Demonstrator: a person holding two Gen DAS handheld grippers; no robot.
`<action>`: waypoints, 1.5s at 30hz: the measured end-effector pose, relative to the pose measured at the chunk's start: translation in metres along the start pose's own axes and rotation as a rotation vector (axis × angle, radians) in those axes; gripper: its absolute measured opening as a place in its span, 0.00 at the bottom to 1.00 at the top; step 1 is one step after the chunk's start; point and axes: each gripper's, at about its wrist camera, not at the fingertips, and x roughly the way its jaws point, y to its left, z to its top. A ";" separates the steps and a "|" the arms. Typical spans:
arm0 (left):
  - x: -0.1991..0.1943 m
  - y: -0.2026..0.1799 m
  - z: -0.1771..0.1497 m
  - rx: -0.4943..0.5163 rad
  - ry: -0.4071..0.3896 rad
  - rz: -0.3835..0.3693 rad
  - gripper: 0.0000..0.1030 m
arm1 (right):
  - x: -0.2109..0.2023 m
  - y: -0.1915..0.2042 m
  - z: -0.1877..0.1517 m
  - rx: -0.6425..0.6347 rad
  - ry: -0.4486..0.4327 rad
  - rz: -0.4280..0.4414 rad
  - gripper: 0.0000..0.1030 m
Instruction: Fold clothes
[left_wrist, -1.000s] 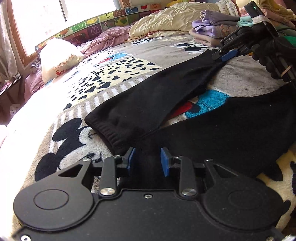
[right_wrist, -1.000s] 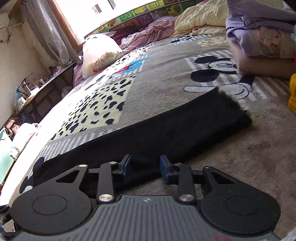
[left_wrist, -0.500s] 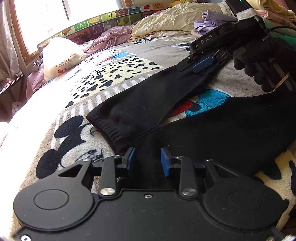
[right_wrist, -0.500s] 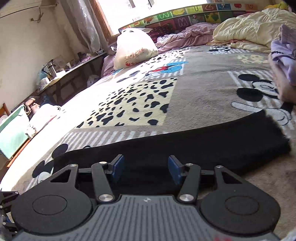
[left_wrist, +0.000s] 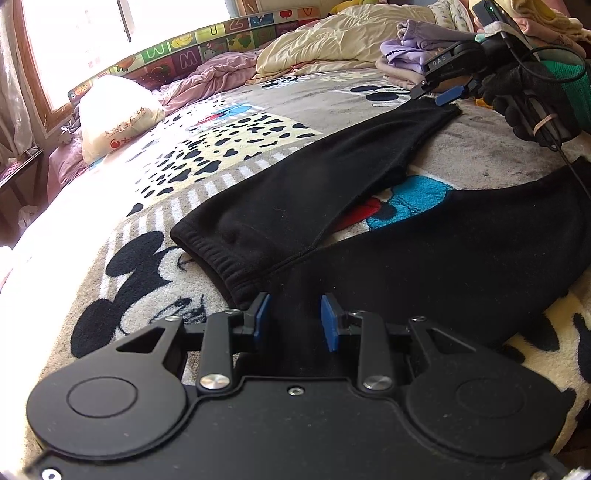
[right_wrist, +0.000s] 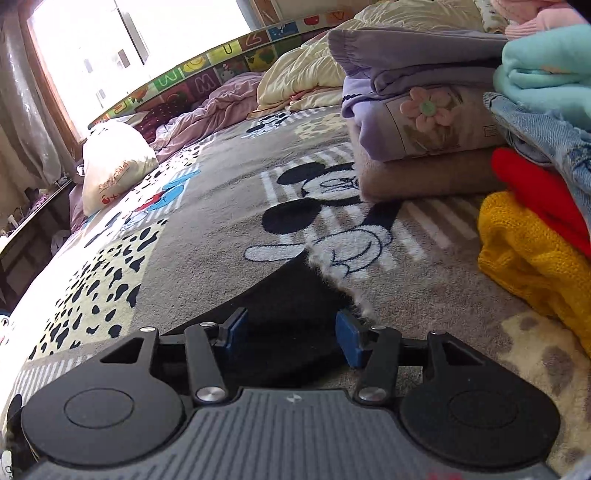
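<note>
Left wrist view: black trousers (left_wrist: 369, 229) lie spread on the cartoon-print bed blanket (left_wrist: 229, 147); the left gripper (left_wrist: 295, 319) stands open over the waistband. The right gripper (right_wrist: 291, 334), also open, hovers at one leg's end.

1. My right gripper (right_wrist: 291, 334) sits at six o'clock, blue pads (right_wrist: 349, 341) spread wide.
2. The black garment's (right_wrist: 284, 291) end lies between them on the cartoon-mouse blanket (right_wrist: 207, 236).
3. Folded clothes (right_wrist: 424, 122) stack at two o'clock; a yellow knit (right_wrist: 524, 243) at three.
</note>
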 end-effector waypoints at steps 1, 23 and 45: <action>0.000 0.000 0.000 -0.001 0.000 0.000 0.28 | -0.003 0.014 -0.003 -0.037 -0.003 0.038 0.52; 0.000 0.003 -0.003 -0.007 -0.007 -0.017 0.28 | 0.032 0.035 0.002 -0.015 0.026 0.171 0.59; -0.001 0.006 -0.004 -0.022 -0.011 -0.032 0.28 | 0.058 0.023 0.029 -0.135 0.083 0.112 0.59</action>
